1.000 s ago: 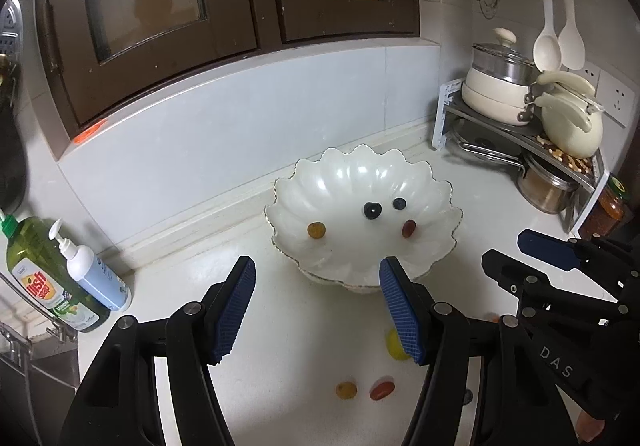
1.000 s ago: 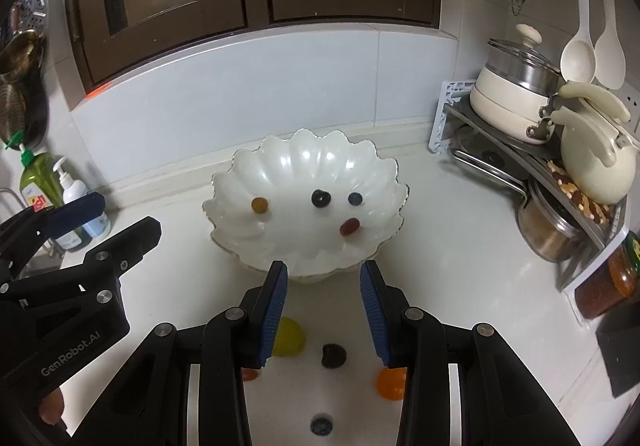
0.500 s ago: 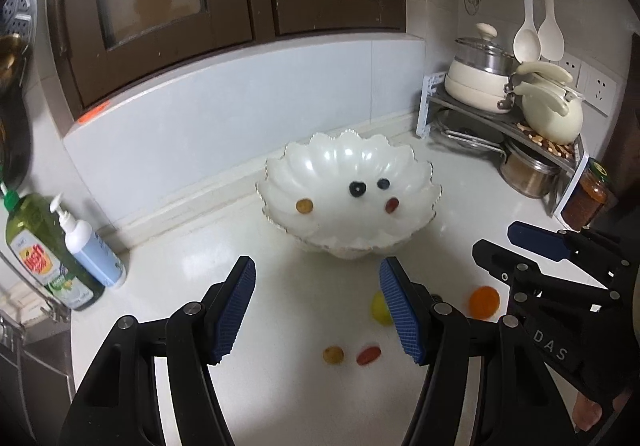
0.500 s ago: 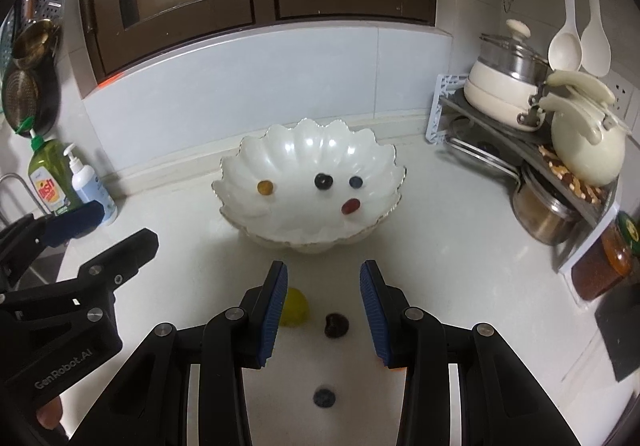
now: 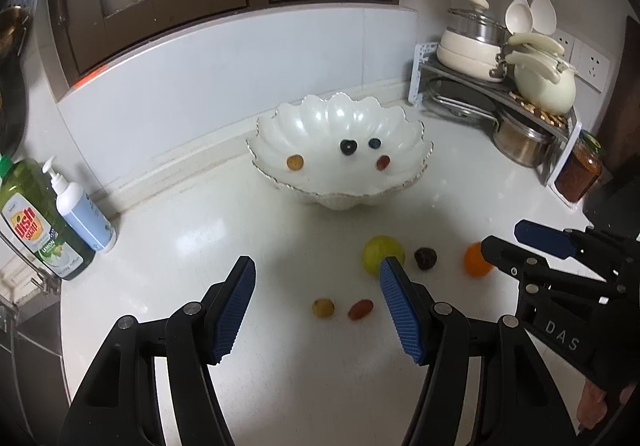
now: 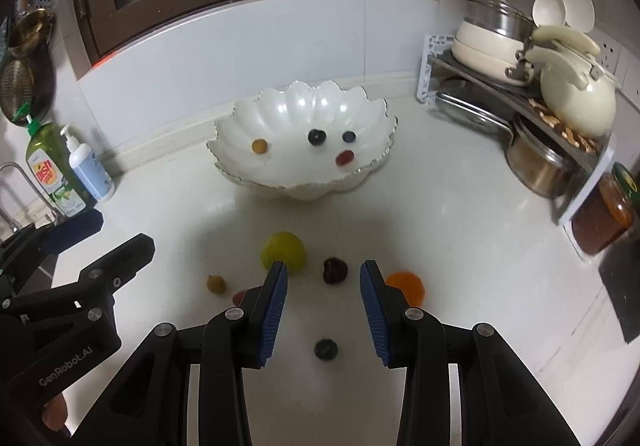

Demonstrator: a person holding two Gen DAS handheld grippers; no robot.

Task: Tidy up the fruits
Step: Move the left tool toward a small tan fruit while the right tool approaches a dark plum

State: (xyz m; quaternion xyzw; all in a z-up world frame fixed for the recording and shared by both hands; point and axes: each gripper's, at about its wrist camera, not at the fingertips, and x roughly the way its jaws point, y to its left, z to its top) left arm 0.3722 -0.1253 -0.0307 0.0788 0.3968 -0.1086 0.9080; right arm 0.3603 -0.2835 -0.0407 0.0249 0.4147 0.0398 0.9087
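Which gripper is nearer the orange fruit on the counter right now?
Right. The right gripper has the orange fruit just beyond its right finger, nearly touching. The left gripper sits farther to the fruit's left, past the yellow-green fruit and dark fruit.

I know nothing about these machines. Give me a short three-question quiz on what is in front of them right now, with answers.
1. True or false: the white bowl already holds four small fruits.
2. Which loose fruit on the counter lies nearest the right tool? A) green fruit B) blueberry C) orange fruit
3. Fill in: both tools are ____ and hold nothing.

Key:
1. True: one yellow, one red, two dark.
2. B, the blueberry, between its fingers in the right view; the green fruit and orange fruit lie farther out.
3. Open; the left tool also has its fingers spread.
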